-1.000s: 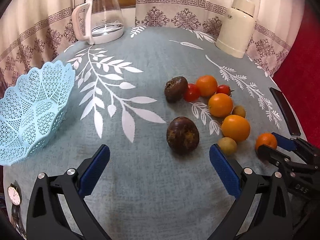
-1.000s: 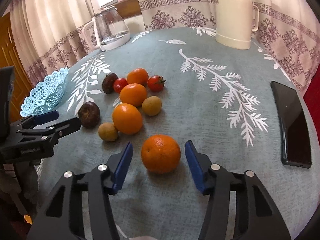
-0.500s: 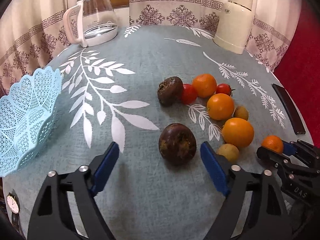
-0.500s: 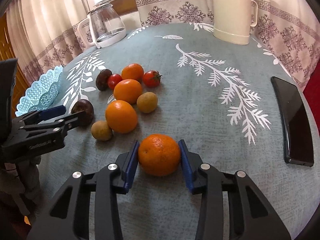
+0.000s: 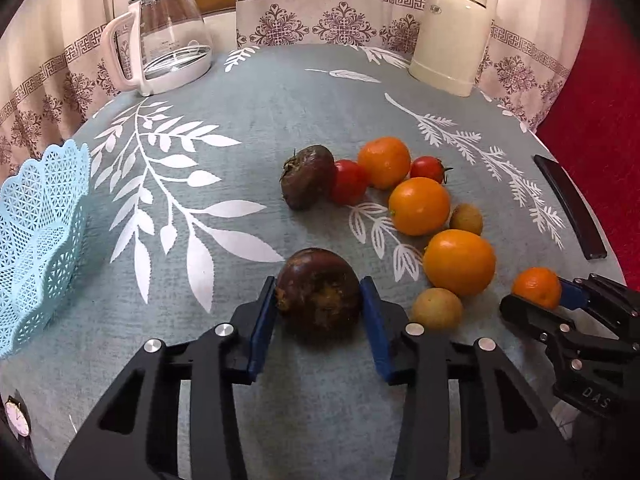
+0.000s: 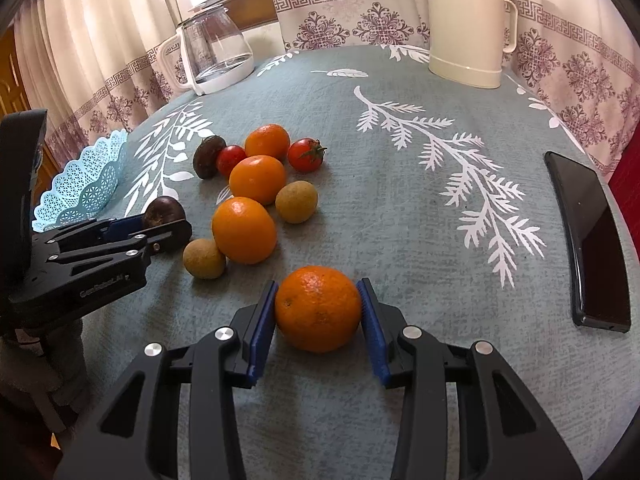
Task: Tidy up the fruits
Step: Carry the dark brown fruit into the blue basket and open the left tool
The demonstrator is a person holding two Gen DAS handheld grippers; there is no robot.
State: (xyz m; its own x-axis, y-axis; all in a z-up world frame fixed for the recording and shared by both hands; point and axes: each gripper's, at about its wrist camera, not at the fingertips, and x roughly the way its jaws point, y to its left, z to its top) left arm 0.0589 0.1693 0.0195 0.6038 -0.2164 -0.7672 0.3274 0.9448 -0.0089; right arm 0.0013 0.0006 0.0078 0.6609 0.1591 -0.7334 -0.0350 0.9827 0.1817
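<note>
My left gripper [image 5: 319, 300] is shut on a dark purple round fruit [image 5: 319, 294] that rests on the grey-blue tablecloth. My right gripper [image 6: 318, 308] is shut on a small orange [image 6: 318, 308], also on the cloth. Between them lie several loose fruits: oranges [image 6: 244, 230] [image 6: 257, 179], red tomatoes [image 6: 306, 155], brownish-yellow small fruits [image 6: 296, 202] and a second dark fruit [image 5: 307, 176]. A light blue lattice basket [image 5: 38, 232] stands at the far left table edge, with nothing seen inside. In the right wrist view the left gripper [image 6: 160, 226] shows at the left.
A glass kettle [image 5: 170, 52] stands at the back left and a cream thermos [image 5: 452, 32] at the back right. A black phone [image 6: 592, 240] lies near the right table edge. Curtains hang behind the round table. A wristwatch [image 5: 16, 422] shows at lower left.
Both grippers moved forward and their fingers came together, the left around the dark purple fruit and the right around the small orange. The fruits stay on the cloth.
</note>
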